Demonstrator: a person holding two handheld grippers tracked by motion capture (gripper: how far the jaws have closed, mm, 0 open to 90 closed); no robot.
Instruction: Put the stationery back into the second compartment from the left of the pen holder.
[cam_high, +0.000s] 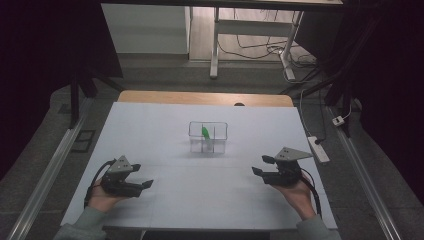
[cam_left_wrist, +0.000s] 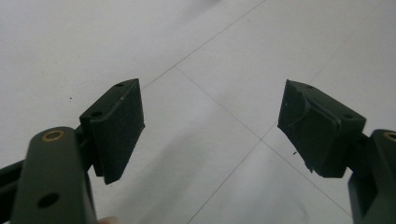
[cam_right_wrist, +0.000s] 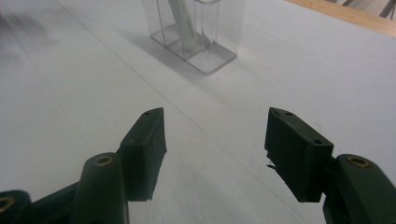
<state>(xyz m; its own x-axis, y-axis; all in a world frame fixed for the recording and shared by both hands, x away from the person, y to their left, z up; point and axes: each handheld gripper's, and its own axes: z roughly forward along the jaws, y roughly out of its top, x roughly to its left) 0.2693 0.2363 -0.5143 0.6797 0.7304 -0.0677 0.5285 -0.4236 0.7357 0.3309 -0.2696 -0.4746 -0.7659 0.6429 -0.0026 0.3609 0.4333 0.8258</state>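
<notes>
While both grippers (cam_high: 147, 184) (cam_high: 257, 165) gape, organizer (cam_high: 208, 137) well apart

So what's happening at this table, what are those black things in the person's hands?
A person sits at a white table holding a two-jaw tool in each hand. The left tool and the right tool both rest low near the table's front edge, jaws open and empty. Between and beyond them stands a small clear box with dividers, holding a green-tipped white item leaning upright inside. Neither tool touches the box.
</notes>
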